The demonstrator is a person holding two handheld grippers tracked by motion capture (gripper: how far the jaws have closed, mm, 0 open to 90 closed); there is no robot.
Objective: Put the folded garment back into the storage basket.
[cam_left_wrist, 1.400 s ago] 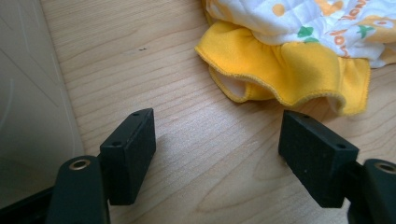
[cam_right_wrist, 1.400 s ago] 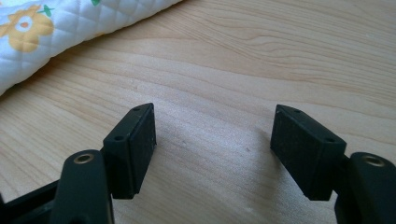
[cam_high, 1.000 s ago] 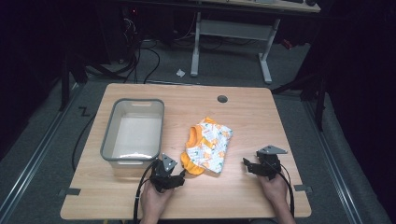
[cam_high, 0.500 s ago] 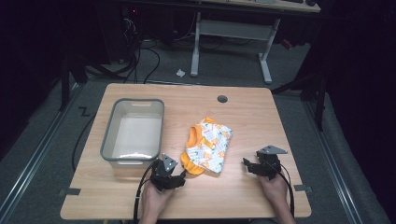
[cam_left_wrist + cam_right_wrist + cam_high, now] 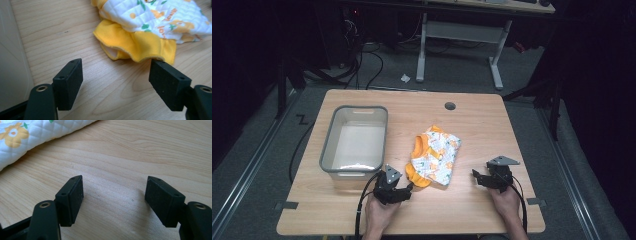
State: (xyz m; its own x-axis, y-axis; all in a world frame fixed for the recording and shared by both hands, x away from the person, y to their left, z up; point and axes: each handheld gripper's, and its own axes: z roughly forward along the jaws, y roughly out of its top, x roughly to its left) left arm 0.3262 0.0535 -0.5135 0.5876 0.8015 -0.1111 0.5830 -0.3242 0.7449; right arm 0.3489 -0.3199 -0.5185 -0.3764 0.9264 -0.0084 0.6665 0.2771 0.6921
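The bench (image 5: 472,125) carries two things in front of you: a grey plastic tub (image 5: 354,141) on your left half and a small folded garment (image 5: 434,156) near the middle, just to the tub's right. The tub stands empty with its open top facing up, which reads as the place the garment is meant to go; that is a judgement from the layout, not something shown.

The garment lies flat, white quilted cloth with an orange print on top and its yellow hem (image 5: 135,45) bunched at the edge nearest you. That loose, ruffled hem is the easiest part to pinch, and it points toward your left hand.

Your left gripper (image 5: 394,186) rests low on the bench just short of that hem, between the tub's near corner and the garment. Its jaws stand wide apart with nothing between them; in the left gripper view the hem's corner reaches the tip of the right-hand jaw, and bare wood fills the gap.

Your right gripper (image 5: 493,177) sits well apart from the garment, off to its right, jaws also spread and empty. In the right gripper view the garment's quilted edge (image 5: 37,135) lies ahead and to the upper left, clear of both jaws.
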